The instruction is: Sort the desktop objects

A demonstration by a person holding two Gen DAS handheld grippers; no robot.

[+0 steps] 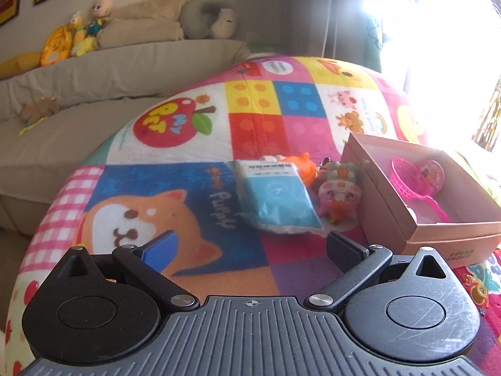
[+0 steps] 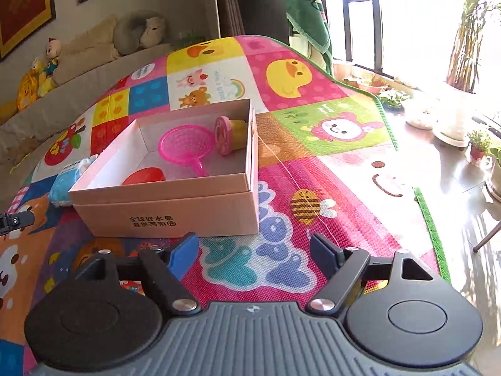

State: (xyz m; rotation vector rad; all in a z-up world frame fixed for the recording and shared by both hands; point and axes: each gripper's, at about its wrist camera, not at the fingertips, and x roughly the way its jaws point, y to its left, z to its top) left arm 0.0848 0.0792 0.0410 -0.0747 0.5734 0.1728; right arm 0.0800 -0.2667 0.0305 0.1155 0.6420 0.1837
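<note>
Mat (image 1: 175, 169): "MY PET", "PUPPY". Box (image 2: 162, 216) front: Chinese characters, perhaps "全球好水果".

A beige sofa (image 1: 94, 72) lines the wall; bright sunlit windows (image 2: 407, 15) overlook potted plants (image 2: 477, 147).

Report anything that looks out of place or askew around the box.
A thin string trails from the cardboard box's right wall across the mat toward the right gripper. Inside, the round pink-faced toy lies tipped on its side against the wall. Nothing looks spilled or damaged.
</note>
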